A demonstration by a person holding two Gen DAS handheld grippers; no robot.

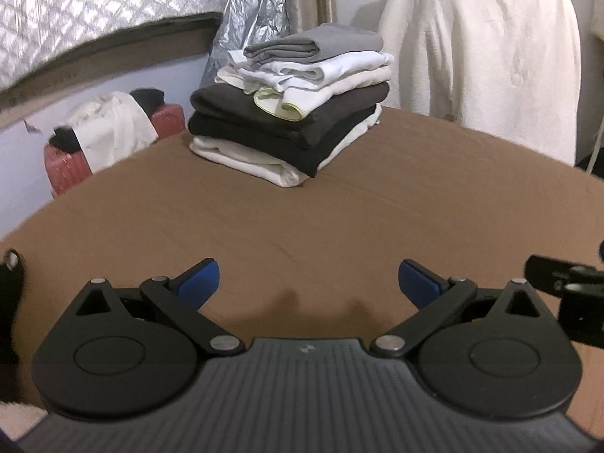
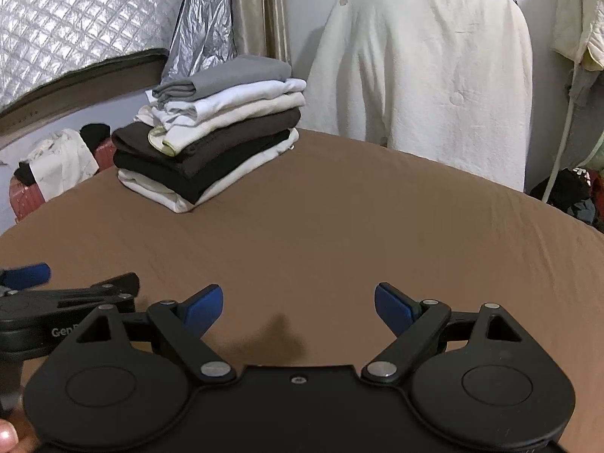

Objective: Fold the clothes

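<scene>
Nearest, the left gripper (image 1: 308,283) and the right gripper (image 2: 298,307) hover side by side over the brown-covered tabletop (image 2: 339,226), each with jaws spread wide and nothing between them. Toward the far left corner stands a neat stack of folded clothes (image 1: 290,102): white at the bottom, then black, dark brown, cream, white, and grey on top.

A: Where's the stack of folded clothes (image 1: 288,105)?
B: On the worktop (image 1: 339,226), ahead-left of both tools.
A: Behind it?
B: A draped garment (image 2: 422,83), ahead-right; a suitcase (image 1: 68,166) far left
</scene>
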